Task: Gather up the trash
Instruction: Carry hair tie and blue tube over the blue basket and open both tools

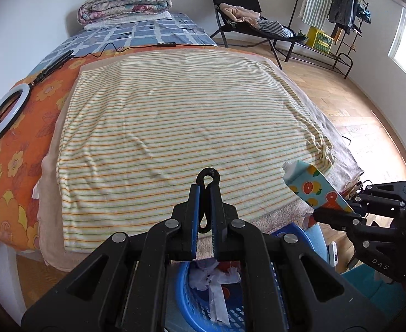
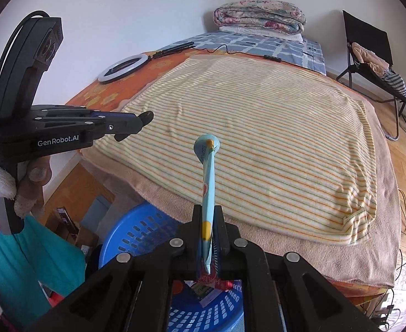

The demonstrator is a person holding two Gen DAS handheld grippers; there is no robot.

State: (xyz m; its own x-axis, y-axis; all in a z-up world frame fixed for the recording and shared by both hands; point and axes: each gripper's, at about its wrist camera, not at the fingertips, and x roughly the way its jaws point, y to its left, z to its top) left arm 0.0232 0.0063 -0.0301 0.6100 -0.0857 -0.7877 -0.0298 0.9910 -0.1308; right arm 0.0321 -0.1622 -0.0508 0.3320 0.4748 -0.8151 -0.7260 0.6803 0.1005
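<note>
The flattened fruit-print carton, pale blue with orange slices on it, stands pinched edge-on between the fingers of the right claw, which is closed tight on its lower end; its torn white top points up and away over the near edge of the bed. In the left wrist view the same carton shows its printed face, held out at the bed's right corner by the right claw. Directly below both claws sits a blue slotted plastic basket, and inside it lie crumpled white paper scraps and some red and printed wrappers. The left claw is narrowed until its blue-lined fingers nearly meet, with only a thin gap and nothing gripped between them; it hovers above the basket facing the bed, and from the right wrist view it juts in from the left, carried by a hand in a worn glove. The bed carries a yellow, green and orange striped blanket spread flat over a beige towel-like layer, with an orange flowered sheet to the left and a blue checked one beyond. A white ring light lies on the orange sheet, its black cable trailing across the bed. Folded floral quilts are stacked at the head of the bed against the white wall. Past the bed stand a black folding chair draped with clothes and a clothes rack on the wooden floor.
</note>
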